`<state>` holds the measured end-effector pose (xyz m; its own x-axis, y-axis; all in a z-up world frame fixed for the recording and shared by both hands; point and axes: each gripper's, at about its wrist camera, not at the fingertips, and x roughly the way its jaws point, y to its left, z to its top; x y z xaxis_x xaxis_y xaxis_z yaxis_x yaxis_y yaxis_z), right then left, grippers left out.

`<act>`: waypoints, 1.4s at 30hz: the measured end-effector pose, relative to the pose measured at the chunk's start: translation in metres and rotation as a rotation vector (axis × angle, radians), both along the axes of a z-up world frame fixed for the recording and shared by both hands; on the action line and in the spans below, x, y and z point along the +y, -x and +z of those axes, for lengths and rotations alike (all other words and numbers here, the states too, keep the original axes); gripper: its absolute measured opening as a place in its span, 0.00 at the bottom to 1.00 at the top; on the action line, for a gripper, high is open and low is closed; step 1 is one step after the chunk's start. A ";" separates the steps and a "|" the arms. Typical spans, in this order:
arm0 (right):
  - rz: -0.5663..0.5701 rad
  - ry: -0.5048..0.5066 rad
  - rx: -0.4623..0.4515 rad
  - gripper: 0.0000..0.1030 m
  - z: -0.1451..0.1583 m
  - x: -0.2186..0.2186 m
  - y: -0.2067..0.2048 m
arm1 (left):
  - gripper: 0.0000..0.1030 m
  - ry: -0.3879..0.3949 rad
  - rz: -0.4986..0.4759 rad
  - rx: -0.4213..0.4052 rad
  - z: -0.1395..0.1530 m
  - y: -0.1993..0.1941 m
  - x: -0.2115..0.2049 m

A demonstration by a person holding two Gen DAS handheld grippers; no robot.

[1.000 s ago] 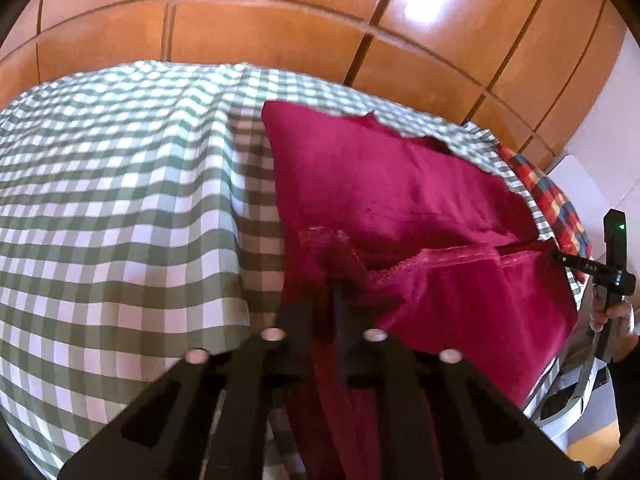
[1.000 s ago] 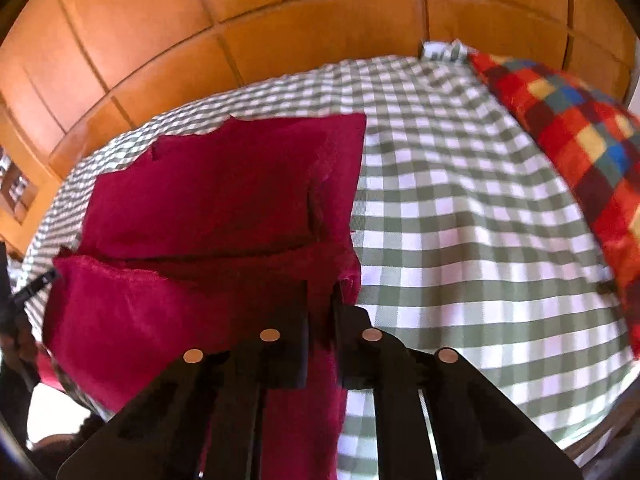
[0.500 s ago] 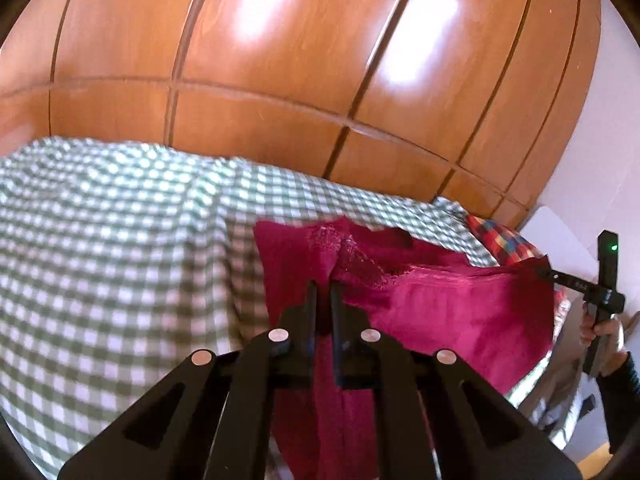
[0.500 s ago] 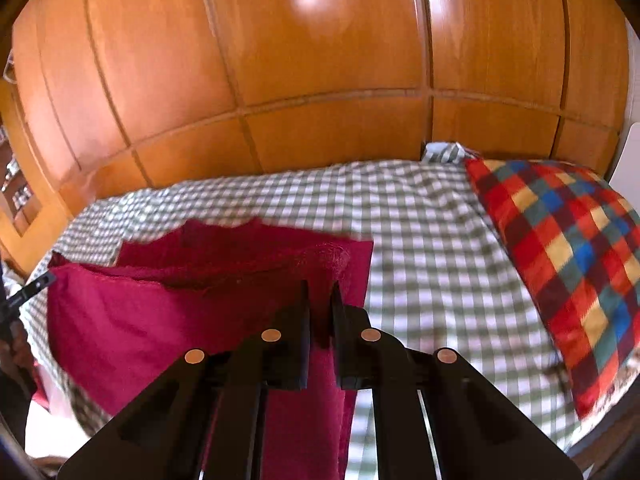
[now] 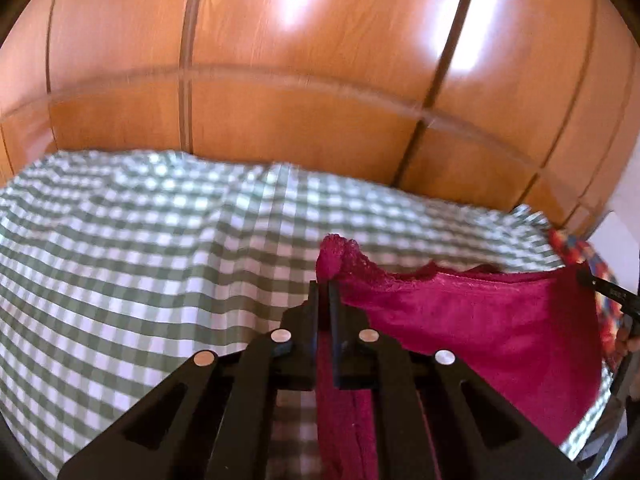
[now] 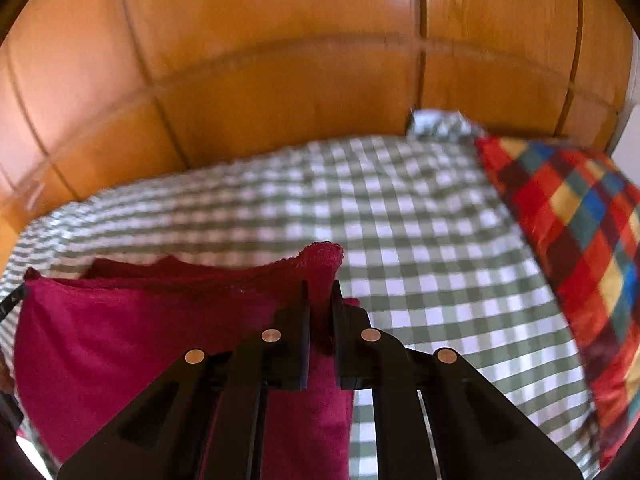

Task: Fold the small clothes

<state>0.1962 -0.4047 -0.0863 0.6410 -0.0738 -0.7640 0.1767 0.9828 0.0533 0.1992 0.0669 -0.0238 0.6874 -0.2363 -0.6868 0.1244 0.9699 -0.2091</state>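
Gingham bedspread (image 5: 120, 272), lace-edged crimson garment (image 5: 480, 320)

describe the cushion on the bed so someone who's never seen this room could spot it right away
Start at the wooden panelled wall, then drop to the bed's green and white checked cover. The cushion lies at its right end in the right wrist view. It alone has big multicoloured squares of red, yellow, blue and teal; the magenta garment nearby is plain.

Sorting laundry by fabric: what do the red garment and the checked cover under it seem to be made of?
Red garment: soft, matte, slightly fuzzy knit, maybe velour, with a lace-trimmed edge. Checked cover: thin woven gingham, probably cotton, matte and creased.
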 end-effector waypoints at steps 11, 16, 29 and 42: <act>-0.005 -0.117 -0.004 0.43 -0.009 -0.021 0.015 | 0.03 -0.129 0.154 0.168 -0.053 -0.017 0.018; 0.020 -0.241 -0.048 0.44 0.004 -0.029 0.060 | 0.07 -0.120 0.127 0.082 -0.029 0.020 0.023; 0.041 -0.298 0.035 0.26 -0.047 -0.010 0.166 | 0.47 -0.148 0.030 0.070 -0.037 0.094 -0.003; -0.006 -0.323 0.051 0.45 -0.051 -0.019 0.169 | 0.44 -0.228 0.069 0.001 -0.027 0.125 -0.024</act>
<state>0.0270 -0.4239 -0.1374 0.6012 0.1738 -0.7800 0.1930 0.9156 0.3528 0.0747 0.0428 -0.0510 0.6961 -0.0281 -0.7174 0.0566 0.9983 0.0159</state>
